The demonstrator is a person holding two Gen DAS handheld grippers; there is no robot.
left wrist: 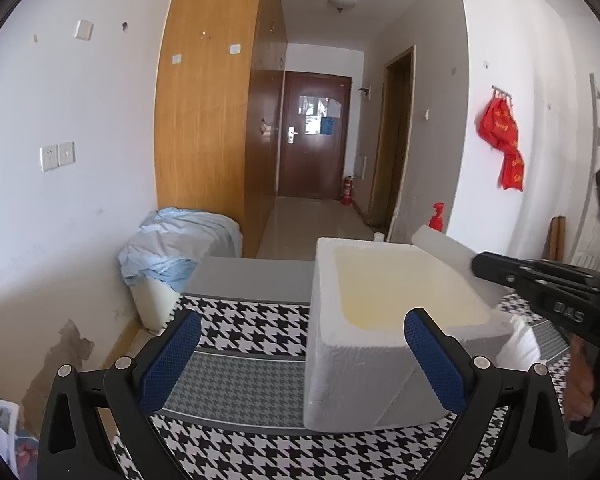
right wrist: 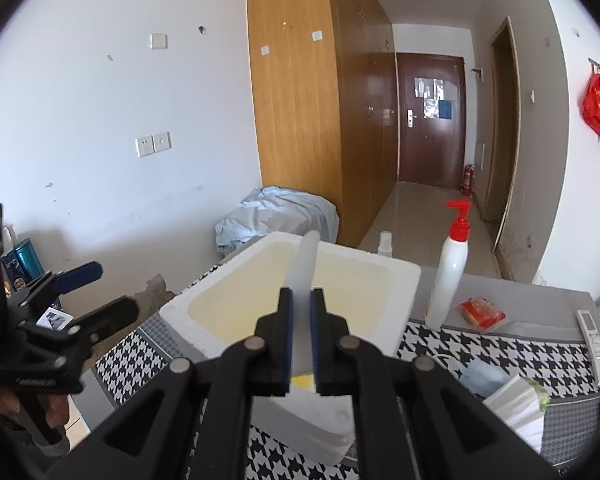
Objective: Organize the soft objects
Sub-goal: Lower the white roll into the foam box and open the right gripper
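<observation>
The right gripper (right wrist: 300,334) is clamped on a white foam sheet (right wrist: 303,280), its blue pads pressing both faces. The sheet stands on edge, and its long axis runs straight away from the camera, out over the open foam box (right wrist: 396,280). Only its thin edge faces this camera, so it reads as a pale, slightly blurred strip; its lower part is hidden between the pads. In the left wrist view the same sheet (left wrist: 444,244) shows as a smooth white slab rising behind the far rim of the box, cut off on the right by the dark body of the right gripper.

The left gripper (left wrist: 302,358) is spread wide and holds nothing, with its right finger in front of the near corner of the box (left wrist: 340,380). The box is white with a yellowish inside and sits on a houndstooth cloth (left wrist: 252,328).

To the right of the box lie folded white cloths (right wrist: 516,400), a light blue face mask (right wrist: 482,374), a red packet (right wrist: 482,314) and a remote control (right wrist: 594,340), with a white pump bottle (right wrist: 450,272) standing upright just beside the box. A small clear bottle (right wrist: 385,243) stands behind the box, partly hidden by it. Farther back a rumpled blue sheet (right wrist: 280,216) covers something I cannot make out.
</observation>
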